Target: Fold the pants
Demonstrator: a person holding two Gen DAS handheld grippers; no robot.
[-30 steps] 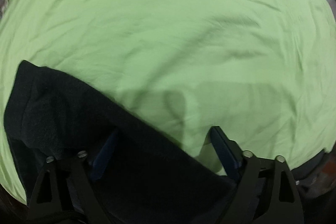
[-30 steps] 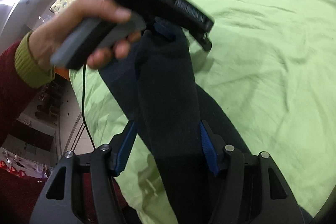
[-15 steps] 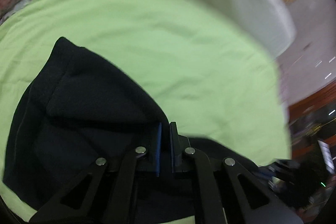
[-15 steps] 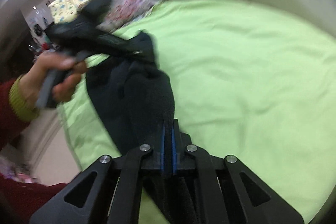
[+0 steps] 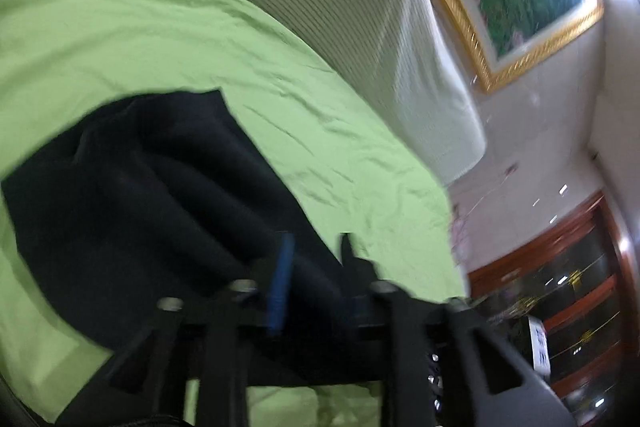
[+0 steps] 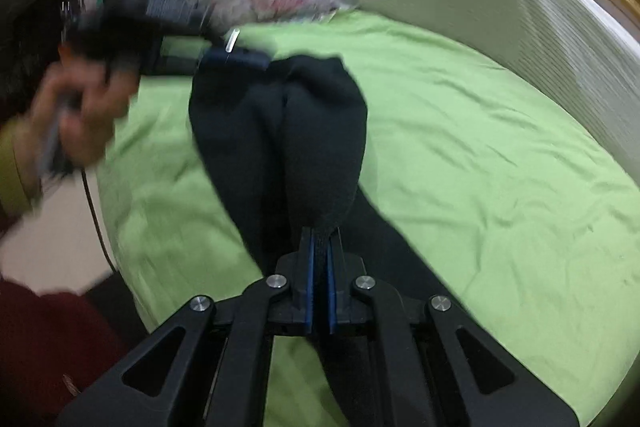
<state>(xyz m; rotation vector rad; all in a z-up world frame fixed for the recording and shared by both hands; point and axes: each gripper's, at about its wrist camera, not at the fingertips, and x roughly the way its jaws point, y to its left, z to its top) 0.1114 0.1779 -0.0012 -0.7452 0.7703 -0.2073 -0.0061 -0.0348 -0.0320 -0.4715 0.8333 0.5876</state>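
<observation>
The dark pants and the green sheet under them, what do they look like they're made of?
The pants look like a thick, soft knit, maybe fleece or sweatpant cotton: matte, slightly fuzzy, draping in rounded folds. The green sheet looks like thin woven cotton or a blend: smooth, matte, with fine sharp creases. Neither fibre can be confirmed by look alone.

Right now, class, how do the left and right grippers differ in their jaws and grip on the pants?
1. The right gripper is shut on the pants; the left gripper is opening.
2. The right one's pads pinch cloth; cloth lies between the left one's pads without being pinched.
Both point over the green sheet and have blue pads.
</observation>
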